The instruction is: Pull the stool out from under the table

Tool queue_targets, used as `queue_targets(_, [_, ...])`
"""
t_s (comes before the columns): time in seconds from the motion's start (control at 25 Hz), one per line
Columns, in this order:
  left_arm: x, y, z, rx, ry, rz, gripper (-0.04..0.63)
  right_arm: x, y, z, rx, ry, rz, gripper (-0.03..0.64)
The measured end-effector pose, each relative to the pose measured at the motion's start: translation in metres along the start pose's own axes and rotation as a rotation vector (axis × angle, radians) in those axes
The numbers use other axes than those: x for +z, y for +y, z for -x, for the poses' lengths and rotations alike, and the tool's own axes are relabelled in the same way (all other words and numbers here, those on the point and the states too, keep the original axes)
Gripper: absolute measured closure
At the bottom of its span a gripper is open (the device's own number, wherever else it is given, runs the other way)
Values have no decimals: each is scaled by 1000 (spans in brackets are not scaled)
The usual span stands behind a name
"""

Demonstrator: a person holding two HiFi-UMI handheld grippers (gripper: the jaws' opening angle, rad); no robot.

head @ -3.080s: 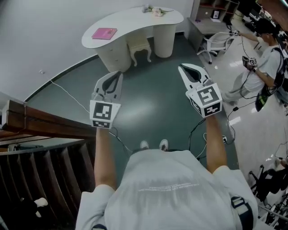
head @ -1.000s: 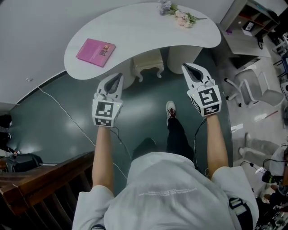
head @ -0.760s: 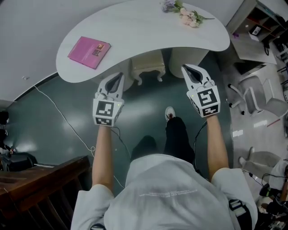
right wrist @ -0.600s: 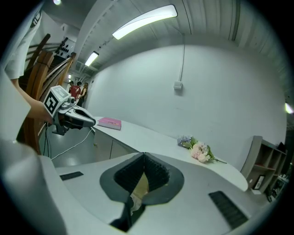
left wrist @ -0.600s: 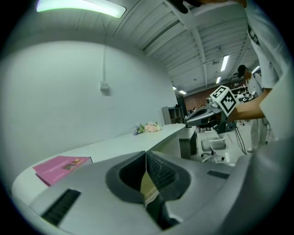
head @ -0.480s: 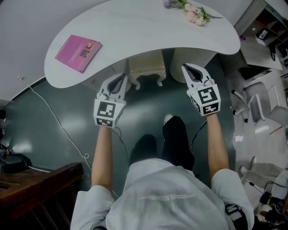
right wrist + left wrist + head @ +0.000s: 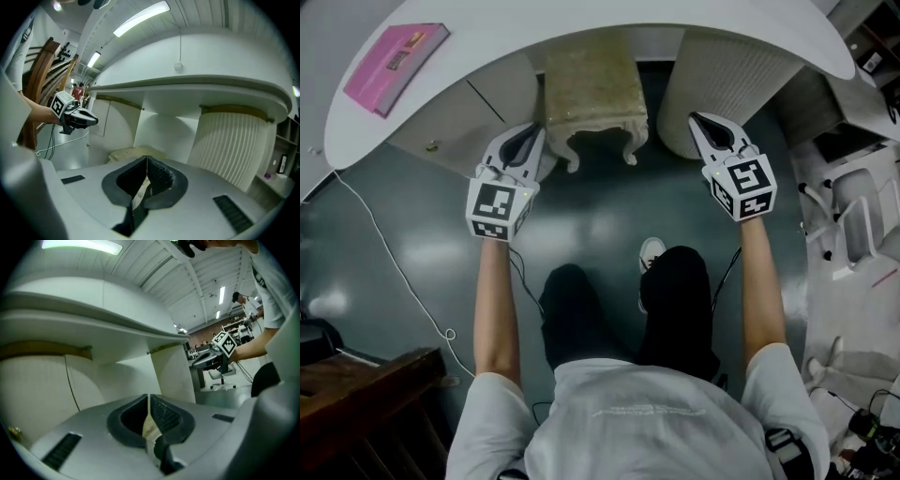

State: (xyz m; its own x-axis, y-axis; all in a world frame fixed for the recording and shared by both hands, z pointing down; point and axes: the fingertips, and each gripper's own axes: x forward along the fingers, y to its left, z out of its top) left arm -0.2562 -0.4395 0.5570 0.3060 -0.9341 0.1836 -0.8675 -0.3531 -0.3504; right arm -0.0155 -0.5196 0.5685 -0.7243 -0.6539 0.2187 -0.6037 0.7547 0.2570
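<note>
The cream stool (image 7: 592, 89) with curved legs stands tucked under the white table (image 7: 609, 17), between its two supports. My left gripper (image 7: 532, 132) hangs shut and holds nothing, just left of the stool's front left leg and apart from it. My right gripper (image 7: 697, 120) is also shut and holds nothing, to the right of the stool and in front of the ribbed pedestal (image 7: 727, 80). In the right gripper view the stool's seat (image 7: 133, 152) shows beyond the shut right gripper (image 7: 147, 158), with the left gripper (image 7: 77, 117) off to the left. The left gripper view shows the left gripper (image 7: 148, 397) under the tabletop.
A pink book (image 7: 394, 54) lies on the table's left end. A drawer cabinet (image 7: 459, 117) holds up the table at the left. A cable (image 7: 384, 253) runs over the dark floor. Office chairs (image 7: 862, 216) stand at the right, and dark wooden furniture (image 7: 356, 394) sits at the lower left.
The person has come up to the table and sunk lower. Both grippers have dropped from tabletop height to the stool's level, one on each side, still shut.
</note>
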Motion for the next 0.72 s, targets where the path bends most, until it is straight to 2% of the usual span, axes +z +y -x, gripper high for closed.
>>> queue_targets(0.24, [-65,-14,-22,-7,24,54,574,-39,14,-27,20,-33,-21,600])
queue_targets(0.32, [-83,-18,-28,-16,41,75,508,-51,19,-34,41,-31,-30,600])
queue_targets(0.48, [-111,-17,-42,-11,74,99,443,-70,22,-51,82,-21,-58,588])
queue_targets(0.56, [-125,-12,-48,7,83,120,403,-79,25,-63,118,-6,-68,501])
queue_targets(0.64, [-138,-9,-55,15,89,138,345,-88,31,-76,161,13,-68,451])
queue_targets(0.72, [-152,-10,-63,7,100,152,322,-99,36,-90,195,32,-63,387])
